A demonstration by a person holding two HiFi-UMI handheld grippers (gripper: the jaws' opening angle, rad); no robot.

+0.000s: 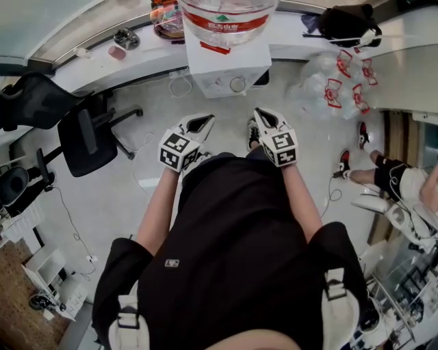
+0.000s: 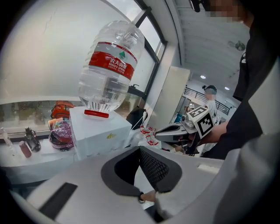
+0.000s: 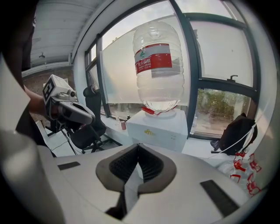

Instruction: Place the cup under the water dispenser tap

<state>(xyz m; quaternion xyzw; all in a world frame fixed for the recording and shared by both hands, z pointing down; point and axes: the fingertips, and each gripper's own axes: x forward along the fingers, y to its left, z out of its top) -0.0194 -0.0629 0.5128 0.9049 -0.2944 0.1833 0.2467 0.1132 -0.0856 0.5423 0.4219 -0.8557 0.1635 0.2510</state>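
Note:
The white box-shaped water dispenser [image 1: 229,68] stands on the floor against the window ledge and carries a large clear bottle [image 1: 226,17] with a red label. It also shows in the left gripper view as the dispenser [image 2: 98,135] and in the right gripper view as the dispenser [image 3: 159,129]. A round knob [image 1: 237,84] sits on its front. My left gripper [image 1: 207,118] and right gripper [image 1: 259,111] hover side by side a little short of it, both shut with nothing between the pads. No cup shows in any view.
A black office chair [image 1: 89,137] stands to the left. Clear bags with red print [image 1: 339,85] lie on the floor right of the dispenser. A black backpack [image 1: 349,24] rests on the ledge [image 1: 137,58]. A seated person's legs [image 1: 390,178] are at far right.

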